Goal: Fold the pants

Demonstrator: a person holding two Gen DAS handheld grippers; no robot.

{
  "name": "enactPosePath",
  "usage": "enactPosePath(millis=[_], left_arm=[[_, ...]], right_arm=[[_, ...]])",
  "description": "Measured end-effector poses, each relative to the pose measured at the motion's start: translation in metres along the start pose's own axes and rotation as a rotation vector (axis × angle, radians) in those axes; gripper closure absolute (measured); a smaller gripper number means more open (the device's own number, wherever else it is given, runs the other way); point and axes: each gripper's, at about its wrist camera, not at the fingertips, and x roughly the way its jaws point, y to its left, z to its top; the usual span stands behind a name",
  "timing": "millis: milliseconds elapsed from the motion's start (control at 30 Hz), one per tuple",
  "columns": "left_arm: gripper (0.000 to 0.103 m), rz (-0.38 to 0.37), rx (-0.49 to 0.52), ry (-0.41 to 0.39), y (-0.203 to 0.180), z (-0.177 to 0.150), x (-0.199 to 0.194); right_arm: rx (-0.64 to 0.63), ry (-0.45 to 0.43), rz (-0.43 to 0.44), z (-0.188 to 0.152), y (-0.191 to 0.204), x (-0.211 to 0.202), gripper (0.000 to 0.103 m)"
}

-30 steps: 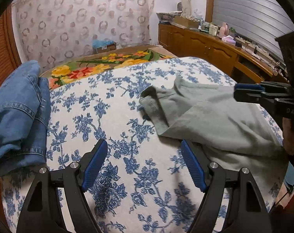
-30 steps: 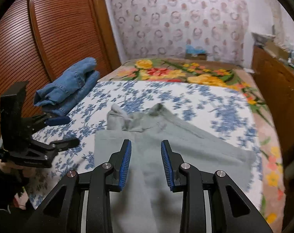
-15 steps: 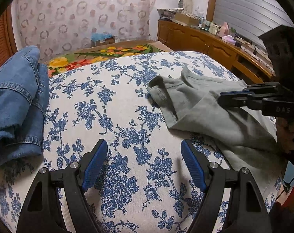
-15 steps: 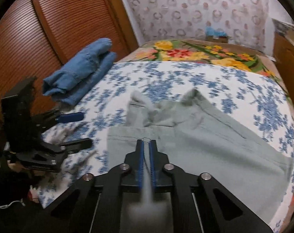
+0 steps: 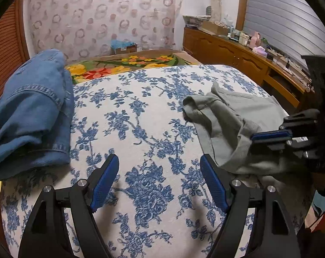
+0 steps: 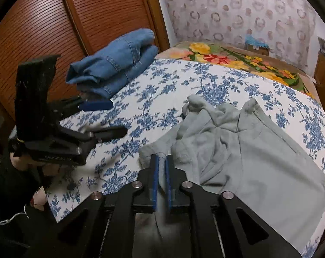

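Note:
Grey-green pants (image 6: 248, 150) lie rumpled on the blue-flowered bedspread (image 6: 183, 81); they also show at the right of the left wrist view (image 5: 226, 118). My right gripper (image 6: 161, 161) is shut on the near edge of the pants and lifts the cloth into folds; it shows from the side in the left wrist view (image 5: 267, 136). My left gripper (image 5: 159, 169) is open and empty, low over bare bedspread left of the pants. It appears at the left of the right wrist view (image 6: 110, 118).
Folded blue jeans (image 5: 31, 111) lie at the bed's left edge by a wooden slatted door (image 6: 55, 21). A flowered blanket (image 5: 123, 66) covers the far end. A wooden cabinet (image 5: 237, 53) with clutter runs along the right.
My right gripper closed on the pants' edge and has pulled it up and forward, bunching the cloth. My left gripper stayed open and drifted over the bedspread.

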Motion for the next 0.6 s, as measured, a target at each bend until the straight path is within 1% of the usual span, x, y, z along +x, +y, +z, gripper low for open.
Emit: enactPosePath(millis=[133,267,400,467,600], left_arm=[[0.024,-0.001,-0.002,-0.002,0.001,-0.002,-0.002],[0.024,-0.009,0.001,-0.001,-0.003,-0.003,-0.001],[0.024,-0.019,0.011,0.003,-0.008,-0.003,-0.001],[0.024,-0.024,0.015,0.004,-0.010,-0.004,-0.001],[0.024,-0.028,0.022,0.008,-0.013,-0.005,0.000]], right_arm=[[-0.017,-0.010,-0.026,0.000,0.001,-0.005,0.085],[-0.017,-0.058,-0.069,0.006,0.004,-0.026,0.081],[0.010,-0.081,-0.114,0.009,-0.009,-0.034,0.075],[0.027,-0.070,-0.123,0.008,-0.014,-0.031,0.073],[0.052,-0.017,-0.100,0.008,-0.019,-0.016,0.072]])
